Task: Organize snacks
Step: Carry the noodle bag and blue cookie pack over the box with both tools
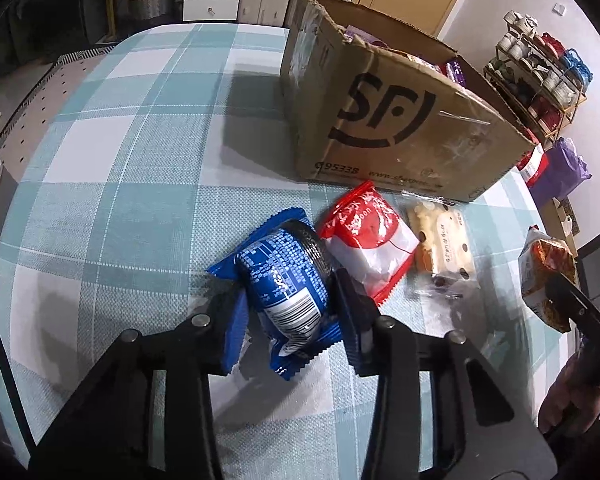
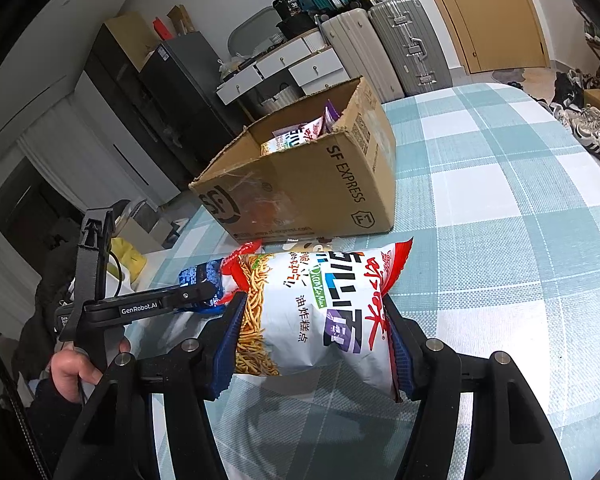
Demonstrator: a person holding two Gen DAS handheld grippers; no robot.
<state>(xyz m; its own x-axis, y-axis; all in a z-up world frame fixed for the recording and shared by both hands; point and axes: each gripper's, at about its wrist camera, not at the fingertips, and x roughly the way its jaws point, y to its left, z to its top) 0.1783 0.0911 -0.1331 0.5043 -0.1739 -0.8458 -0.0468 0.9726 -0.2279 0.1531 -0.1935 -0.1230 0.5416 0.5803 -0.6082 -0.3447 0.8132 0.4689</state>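
Left wrist view: left gripper [image 1: 290,300] clamps blue cookie pack [image 1: 282,280] on checked tablecloth [image 1: 120,200]; red-white packet [image 1: 370,240] at 1 o'clock, SF cardboard box [image 1: 400,120] behind.

Right wrist view: right gripper [image 2: 314,340] grips fried-noodle snack bag [image 2: 312,308], possibly lifted; box [image 2: 312,188] at 12 o'clock.
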